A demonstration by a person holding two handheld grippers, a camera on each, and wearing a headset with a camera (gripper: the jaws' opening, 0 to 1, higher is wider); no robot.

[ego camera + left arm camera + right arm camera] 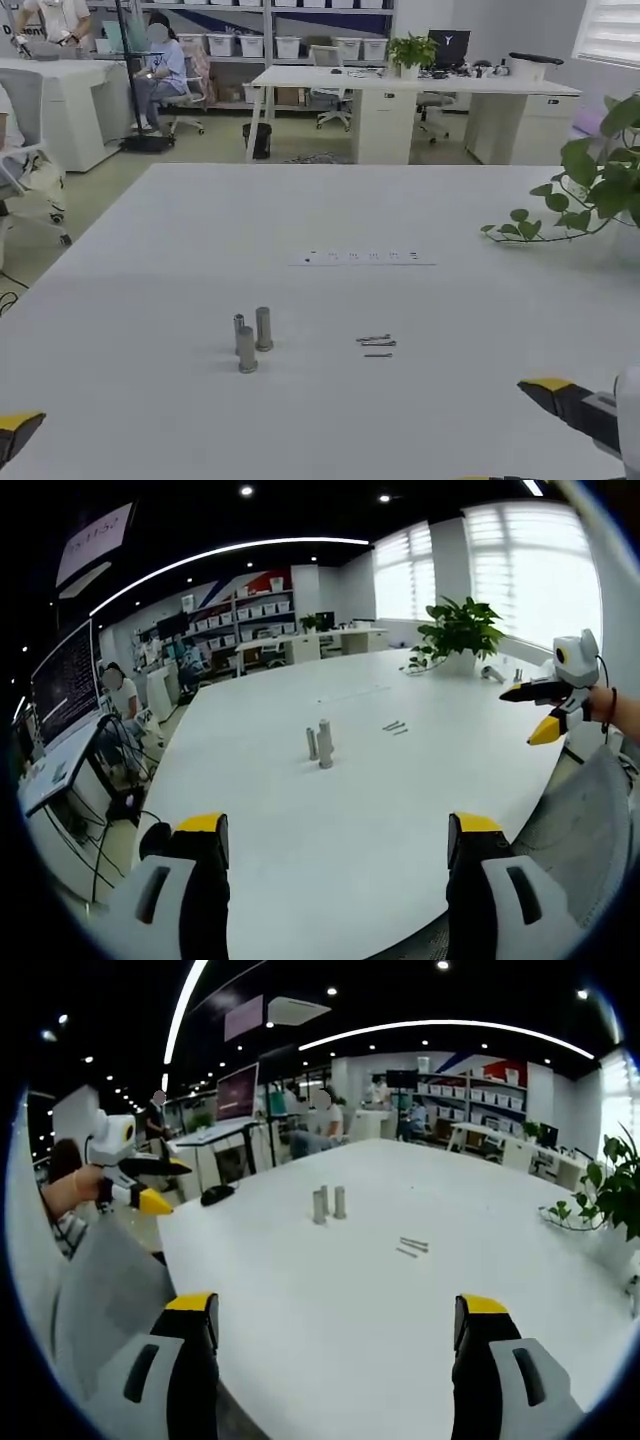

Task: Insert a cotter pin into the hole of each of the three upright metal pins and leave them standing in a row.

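Pins [263, 328]: 3, metal, upright, bunched near mid-worktop [420, 210], not yet in a row. Likely dense, stiff and smooth, and prone to tip; best held low on the shaft.
Cotter pins [377, 343]: small group lying flat, right of the pins, apart from them. Likely light, thin and springy; best pinched at the head end.
Left gripper [340, 825], right gripper [335, 1305]: jaws released, wide, empty.

A potted plant [585, 190] trails over the white worktable's [300, 210] right edge. Beyond it, a person [163, 75] sits near shelves of white storage bins [288, 46].
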